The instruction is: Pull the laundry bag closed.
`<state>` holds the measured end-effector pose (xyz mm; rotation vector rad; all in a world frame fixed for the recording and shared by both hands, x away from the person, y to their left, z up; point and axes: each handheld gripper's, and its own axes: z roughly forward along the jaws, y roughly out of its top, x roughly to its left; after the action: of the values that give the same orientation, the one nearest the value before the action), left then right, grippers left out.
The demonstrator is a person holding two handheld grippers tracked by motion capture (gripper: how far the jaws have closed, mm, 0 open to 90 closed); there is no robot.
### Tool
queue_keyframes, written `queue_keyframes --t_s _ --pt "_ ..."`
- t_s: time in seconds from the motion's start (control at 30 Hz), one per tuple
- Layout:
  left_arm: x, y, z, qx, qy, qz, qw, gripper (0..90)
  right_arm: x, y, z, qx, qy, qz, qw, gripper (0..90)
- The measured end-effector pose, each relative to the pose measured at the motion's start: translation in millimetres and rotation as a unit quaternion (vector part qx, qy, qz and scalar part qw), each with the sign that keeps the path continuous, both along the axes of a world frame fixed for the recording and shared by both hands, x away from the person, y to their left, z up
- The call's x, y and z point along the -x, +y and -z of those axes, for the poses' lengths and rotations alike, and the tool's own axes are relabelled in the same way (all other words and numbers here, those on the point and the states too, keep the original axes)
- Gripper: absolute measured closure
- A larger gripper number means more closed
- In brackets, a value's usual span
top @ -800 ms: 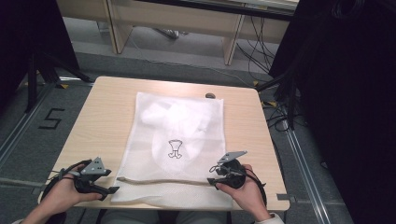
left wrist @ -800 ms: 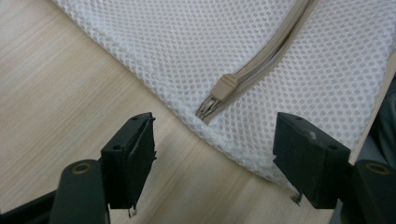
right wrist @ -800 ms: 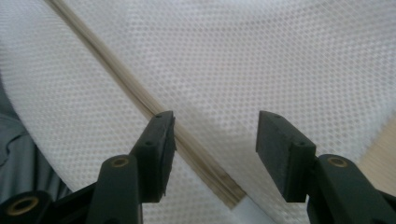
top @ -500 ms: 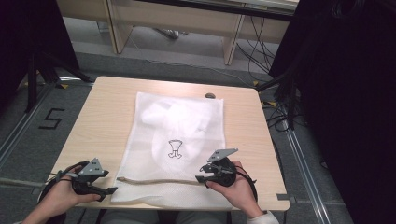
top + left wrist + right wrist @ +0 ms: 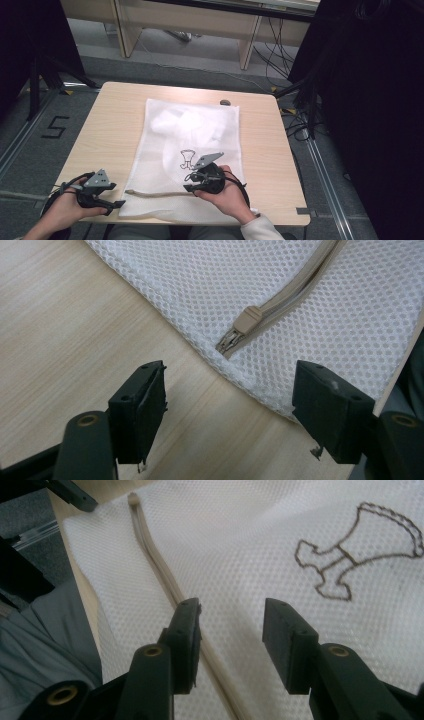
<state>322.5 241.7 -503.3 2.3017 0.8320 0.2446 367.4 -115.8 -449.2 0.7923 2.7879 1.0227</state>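
A white mesh laundry bag (image 5: 192,150) lies flat on the wooden table (image 5: 110,120), with white cloth inside and a small brown emblem (image 5: 188,158) stitched on it. A beige zipper (image 5: 160,193) runs along its near edge. Its slider (image 5: 248,319) sits at the bag's left corner, just ahead of my left gripper (image 5: 114,196) (image 5: 230,392), which is open and rests on the bare wood. My right gripper (image 5: 188,185) (image 5: 231,625) is open over the mesh, with the zipper (image 5: 165,575) passing beside its left jaw. Nothing is between either pair of jaws.
A small dark object (image 5: 225,102) lies at the table's far edge behind the bag. Bare wood lies left and right of the bag. A metal bracket (image 5: 303,211) sits at the near right corner. Cables and desk legs stand on the floor beyond.
My right gripper has moved left from the bag's right edge onto the mesh, toward the zipper. The left gripper has stayed in place.
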Motion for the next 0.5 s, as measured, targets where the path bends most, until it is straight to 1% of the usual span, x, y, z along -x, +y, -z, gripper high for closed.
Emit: queue_keyframes --t_s 0.03,0.07,0.1,0.13,0.17,0.2,0.27,0.3,0.33,0.37,0.4,0.43,0.47,0.5 --pt "-0.2 0.2 0.0 0.002 0.000 -0.001 1.0000 29.1 -1.0 5.0 0.1 -0.006 -0.001 -0.006 1.0000 59.6" --pt "-0.4 0.4 0.0 0.003 0.002 -0.001 1.0000 29.2 -0.8 8.5 -1.1 -0.002 0.001 -0.001 1.0000 59.9" --pt "0.2 0.1 0.6 0.009 0.009 -0.008 0.9999 29.2 -1.6 10.8 -1.7 -0.002 -0.002 -0.007 1.0000 60.3" --pt "-0.2 0.4 0.9 0.007 0.008 -0.011 0.9999 29.3 -2.3 15.9 -0.8 -0.010 -0.005 -0.010 0.9999 60.5" --pt "-0.2 0.6 0.8 0.008 0.008 -0.012 0.9999 29.4 -2.6 17.5 -2.7 -0.003 0.002 -0.010 0.9999 60.7" --pt "-0.3 1.0 0.5 0.007 0.008 -0.011 0.9999 29.4 -3.7 21.0 -2.1 -0.009 -0.004 -0.012 0.9999 61.0" --pt "-0.6 1.2 0.6 0.007 0.007 -0.009 0.9999 29.5 -5.5 27.1 -3.5 -0.005 -0.008 -0.019 0.9998 61.7" --pt "-0.9 1.4 0.3 0.007 0.008 -0.003 0.9999 29.5 -5.5 27.1 -3.5 -0.005 -0.008 -0.019 0.9998 61.7" --pt "-0.8 0.6 0.9 0.007 0.011 -0.005 0.9999 29.5 -6.0 33.6 -3.2 -0.003 -0.004 -0.023 0.9997 62.5" --pt "-0.3 -0.1 1.6 0.012 0.017 -0.009 0.9997 29.5 -6.1 37.2 -1.8 -0.009 -0.008 -0.024 0.9996 62.7" --pt "-0.6 0.0 1.9 0.010 0.015 -0.011 0.9998 29.5 -6.4 39.8 -2.6 -0.003 -0.004 -0.027 0.9996 63.1" --pt "-0.6 0.0 1.9 0.010 0.015 -0.011 0.9998 29.5 -6.4 39.8 -2.6 -0.003 -0.004 -0.027 0.9996 63.1" --pt "-0.4 0.1 1.7 0.014 0.019 -0.008 0.9997 29.4 -6.7 45.6 -2.2 -0.004 -0.006 -0.035 0.9994 63.7" --pt "-0.9 0.6 1.6 0.009 0.015 -0.009 0.9998 29.5 -6.3 47.7 -2.5 -0.002 -0.004 -0.035 0.9994 63.9"
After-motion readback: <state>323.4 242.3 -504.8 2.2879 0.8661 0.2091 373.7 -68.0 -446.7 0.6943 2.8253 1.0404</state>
